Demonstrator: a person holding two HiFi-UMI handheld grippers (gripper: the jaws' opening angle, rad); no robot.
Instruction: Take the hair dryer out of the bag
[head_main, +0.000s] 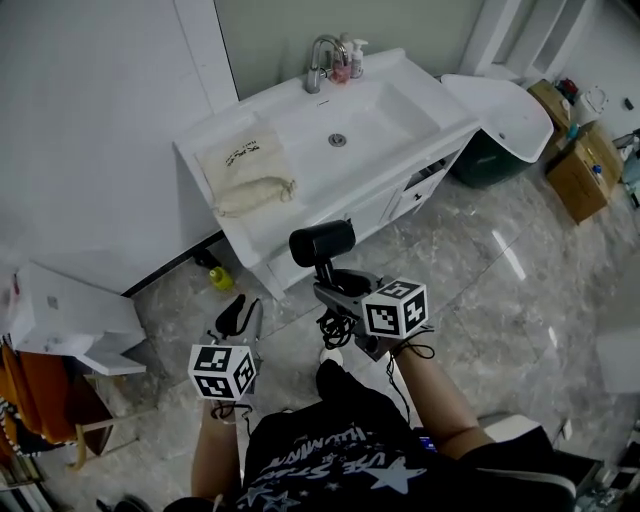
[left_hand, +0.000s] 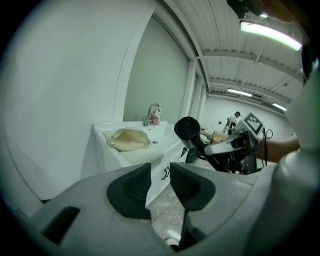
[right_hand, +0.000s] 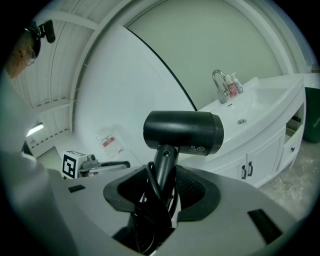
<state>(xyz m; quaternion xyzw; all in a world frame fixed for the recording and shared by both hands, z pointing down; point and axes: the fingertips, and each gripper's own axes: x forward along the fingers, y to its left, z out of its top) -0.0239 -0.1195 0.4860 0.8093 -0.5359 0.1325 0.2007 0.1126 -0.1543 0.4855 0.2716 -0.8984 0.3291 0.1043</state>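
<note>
Right gripper (right_hand: 162, 186) is clamped on the hair dryer (right_hand: 182, 132) by its handle, cord bunched in with it. I'm holding the dryer upright, well clear of the bag (head_main: 245, 165), which lies limp on the tabletop (head_main: 262, 228). Left gripper (left_hand: 160, 185) is empty, jaws narrowly apart. Extraction looks done to me.
</note>
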